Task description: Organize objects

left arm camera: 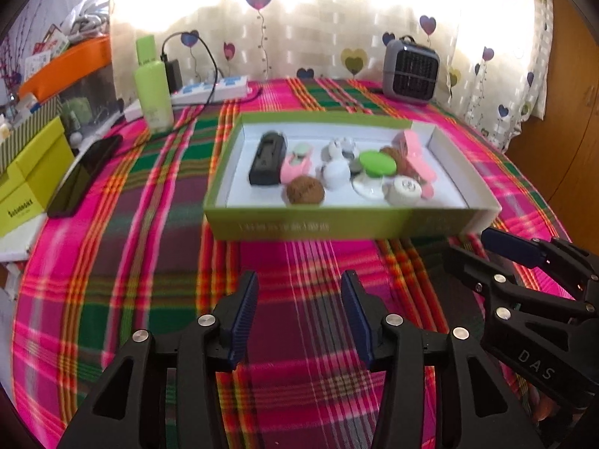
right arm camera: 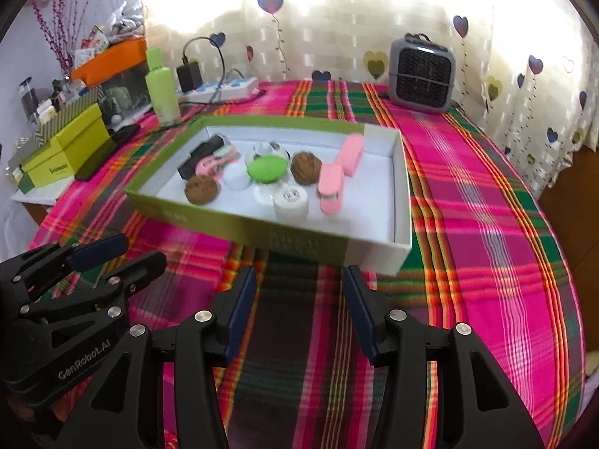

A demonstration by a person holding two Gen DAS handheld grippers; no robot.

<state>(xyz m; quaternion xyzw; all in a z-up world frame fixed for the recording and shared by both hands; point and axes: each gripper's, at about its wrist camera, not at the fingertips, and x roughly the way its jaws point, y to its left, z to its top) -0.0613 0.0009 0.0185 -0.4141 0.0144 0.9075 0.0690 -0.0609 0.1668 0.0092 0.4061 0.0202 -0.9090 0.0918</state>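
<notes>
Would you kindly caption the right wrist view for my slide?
Both open grippers hover over plaid cloth before a green tray of small items.

One shallow green box (right arm camera: pixel 337 239) with a white inside sits on the plaid cloth. It holds two brown walnuts (right arm camera: pixel 201 189), two pink clips (right arm camera: pixel 331 185), one green disc (right arm camera: pixel 265 169), one white round jar (right arm camera: pixel 291 202), one black rectangular gadget (left arm camera: pixel 267 158) and one pink-and-mint item (left arm camera: pixel 296 160) (the clear and white pieces are too jumbled to count). Behind stand one green bottle (left arm camera: pixel 153 86), one grey heater (right arm camera: pixel 422 73) and one power strip (left arm camera: pixel 209 89).
</notes>
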